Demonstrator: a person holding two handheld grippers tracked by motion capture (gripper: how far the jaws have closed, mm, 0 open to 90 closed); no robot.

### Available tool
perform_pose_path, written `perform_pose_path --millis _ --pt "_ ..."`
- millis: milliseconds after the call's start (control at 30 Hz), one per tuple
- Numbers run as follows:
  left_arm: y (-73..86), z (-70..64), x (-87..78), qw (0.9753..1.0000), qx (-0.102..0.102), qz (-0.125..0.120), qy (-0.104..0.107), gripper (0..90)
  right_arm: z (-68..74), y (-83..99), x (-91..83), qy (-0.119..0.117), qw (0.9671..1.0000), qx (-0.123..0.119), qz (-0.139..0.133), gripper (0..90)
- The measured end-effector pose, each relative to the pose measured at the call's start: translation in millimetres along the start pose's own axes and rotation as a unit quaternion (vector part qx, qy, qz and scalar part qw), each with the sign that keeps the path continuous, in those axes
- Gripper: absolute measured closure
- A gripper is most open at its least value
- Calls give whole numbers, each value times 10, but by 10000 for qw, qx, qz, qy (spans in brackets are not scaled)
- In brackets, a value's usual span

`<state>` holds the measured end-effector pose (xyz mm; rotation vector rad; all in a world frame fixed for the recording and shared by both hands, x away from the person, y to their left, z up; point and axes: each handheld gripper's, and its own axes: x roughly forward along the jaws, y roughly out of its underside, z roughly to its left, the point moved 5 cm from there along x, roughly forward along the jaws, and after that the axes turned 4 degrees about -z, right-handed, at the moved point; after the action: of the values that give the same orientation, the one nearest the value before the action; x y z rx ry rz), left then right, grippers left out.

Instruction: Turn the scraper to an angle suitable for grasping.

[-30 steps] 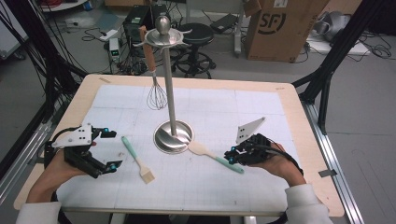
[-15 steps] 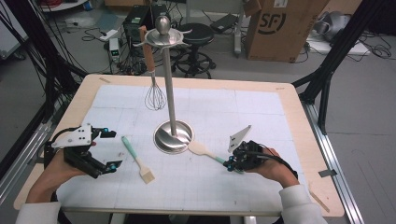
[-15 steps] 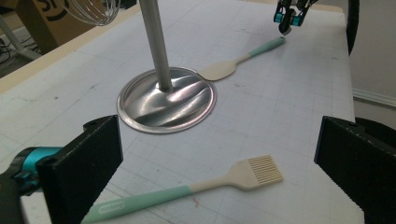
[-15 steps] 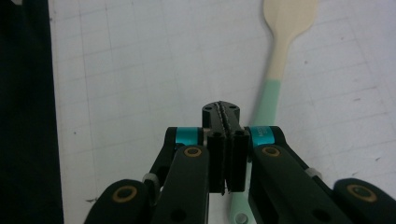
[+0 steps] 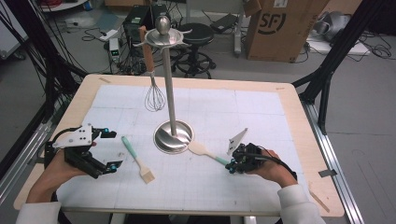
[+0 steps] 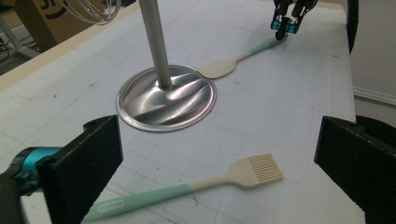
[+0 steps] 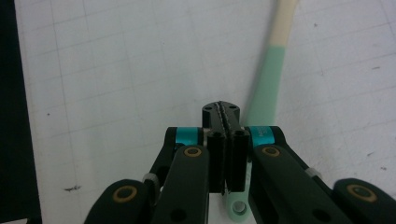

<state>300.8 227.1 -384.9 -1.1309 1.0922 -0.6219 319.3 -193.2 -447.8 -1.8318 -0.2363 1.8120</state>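
Observation:
A steel utensil stand [image 5: 173, 136] rises mid-table, with a wire whisk [image 5: 154, 95] hanging from its top ring. A spatula [image 5: 205, 151] with a mint handle lies right of the base, its cream blade touching the base rim. My right gripper [image 5: 232, 166] is shut, tips down at the handle's end; in the right gripper view the handle [image 7: 266, 88] lies just beside the shut jaws [image 7: 221, 111], not between them. A mint-handled pastry brush [image 5: 137, 161] lies left of the base. My left gripper [image 5: 112, 149] stands wide open, facing the brush [image 6: 187, 191].
A white gridded mat [image 5: 261, 121] covers the wooden table [image 5: 299, 116]. The stand's base [image 6: 166, 98] sits beyond the brush in the left gripper view. A cardboard box [image 5: 275, 28] and a stool [image 5: 196, 37] stand on the floor past the far edge.
My right gripper has come nearer and slightly left, tipping down onto the end of the spatula handle. The left gripper, brush and stand have not moved.

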Motion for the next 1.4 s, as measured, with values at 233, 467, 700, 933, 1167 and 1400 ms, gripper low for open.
perform_pose_path --millis 233,467,700,933,1167,1400 --pt "1 -9 7 10000 -8 -1 21 17 -27 82 42 97 9994 0 323 894" --pt "-1 -10 1 10000 -7 -9 30 17 -83 139 1 188 9992 51 342 894" --pt "0 -12 1 10000 -19 -12 27 17 -150 175 -15 294 9989 122 356 894" --pt "9 -6 -3 10000 -21 -4 30 17 -242 238 -58 468 9972 192 544 895" --pt "12 0 -8 10000 -31 -16 12 17 -213 153 -180 365 9991 137 170 829" --pt "7 -4 -12 10000 -18 -36 27 17 -203 35 -334 439 9990 37 -34 655"
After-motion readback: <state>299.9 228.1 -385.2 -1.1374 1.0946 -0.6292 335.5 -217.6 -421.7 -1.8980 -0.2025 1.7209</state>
